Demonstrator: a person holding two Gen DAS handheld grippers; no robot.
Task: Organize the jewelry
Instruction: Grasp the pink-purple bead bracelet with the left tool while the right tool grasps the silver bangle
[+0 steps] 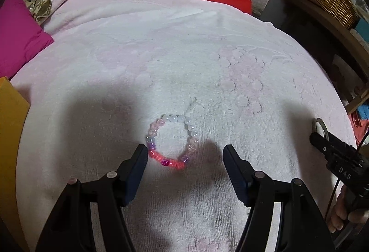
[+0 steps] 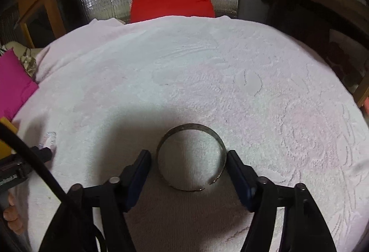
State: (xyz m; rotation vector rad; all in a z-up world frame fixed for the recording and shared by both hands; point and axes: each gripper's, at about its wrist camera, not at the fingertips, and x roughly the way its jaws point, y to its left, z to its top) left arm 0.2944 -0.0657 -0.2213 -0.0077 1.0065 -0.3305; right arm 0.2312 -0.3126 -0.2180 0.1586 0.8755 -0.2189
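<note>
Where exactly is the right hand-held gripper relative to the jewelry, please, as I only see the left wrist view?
Observer: The right hand-held gripper straddles a metal bangle, one finger on each side.
Operator: Thank you. How does the bangle lie?
Observer: Flat on the white towel, its hole facing up.
Operator: Are the pads pressing on it?
Observer: Not yet. The finger on the picture's right sits right at the rim; the other stands apart, with towel showing between.
</note>
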